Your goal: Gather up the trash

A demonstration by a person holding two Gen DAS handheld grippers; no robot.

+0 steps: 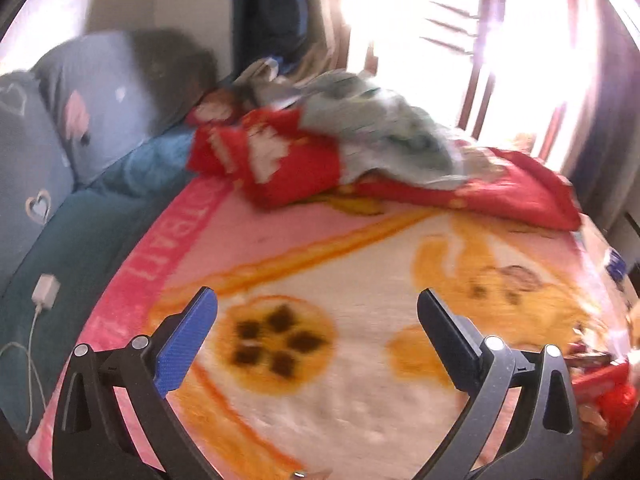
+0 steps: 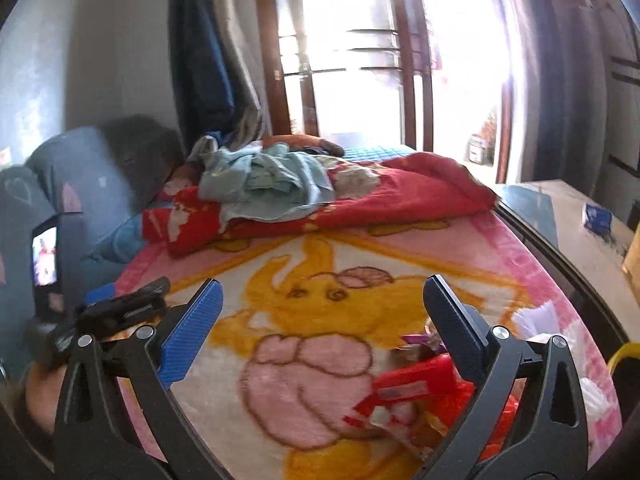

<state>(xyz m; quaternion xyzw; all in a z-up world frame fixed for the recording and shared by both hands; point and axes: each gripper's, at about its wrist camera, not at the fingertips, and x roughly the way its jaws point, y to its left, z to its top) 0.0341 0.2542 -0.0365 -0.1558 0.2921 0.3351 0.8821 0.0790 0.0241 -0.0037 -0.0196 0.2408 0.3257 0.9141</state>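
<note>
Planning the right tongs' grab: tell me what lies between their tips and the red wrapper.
Only bare blanket in the right wrist view; the red wrapper lies just inside the right tongs' dark finger.

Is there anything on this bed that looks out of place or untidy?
Yes. A heap of red wrappers lies on the cartoon blanket near the bed's right edge, by the open right gripper. A white charger also lies loose on the teal sheet.

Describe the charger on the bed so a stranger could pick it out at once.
Start at the bed's pink blanket, then move off its left edge onto the teal sheet. The charger lies there: a small white block trailing a thin white cable, the only white thing on the teal.
</note>
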